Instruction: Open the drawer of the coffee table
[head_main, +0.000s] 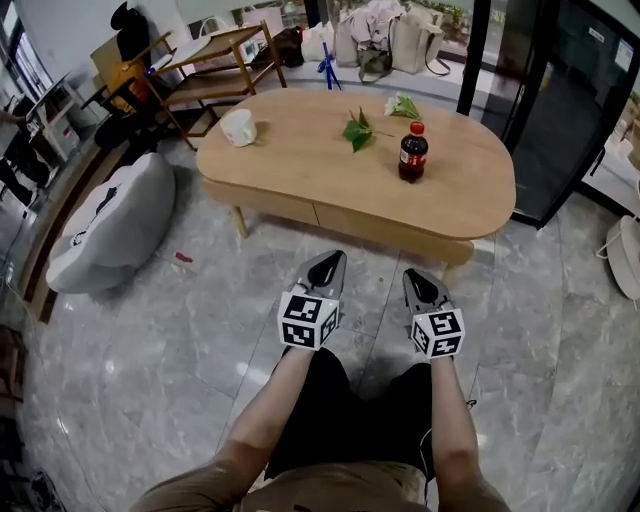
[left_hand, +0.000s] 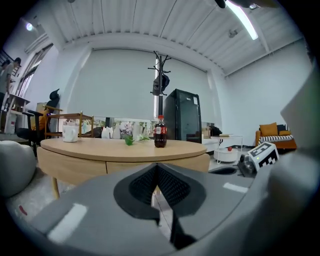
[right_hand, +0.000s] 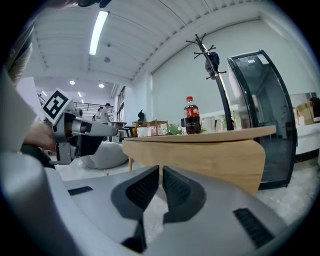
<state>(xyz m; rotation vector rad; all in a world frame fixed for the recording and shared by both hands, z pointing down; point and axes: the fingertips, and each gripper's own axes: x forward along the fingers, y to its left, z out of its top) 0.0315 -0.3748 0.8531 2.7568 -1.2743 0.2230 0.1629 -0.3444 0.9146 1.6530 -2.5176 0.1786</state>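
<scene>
- The coffee table (head_main: 300, 150) stands straight ahead of the person, its long side running left to right across the head view.
- The drawer front (head_main: 390, 232) is in the near side panel under the top. A vertical seam splits that panel, and I see no handle.
- The left gripper (head_main: 327, 258) points almost at that seam and looks slightly nearer the table. The right gripper (head_main: 419, 277) faces the panel to the right of it.
- Both grippers are well short of the table and touch nothing.
- Both are clenched with nothing between the jaws, so one must open before it can catch an edge.
- The forearms reach forward side by side, and the grippers aim nearly level at the panel.
</scene>
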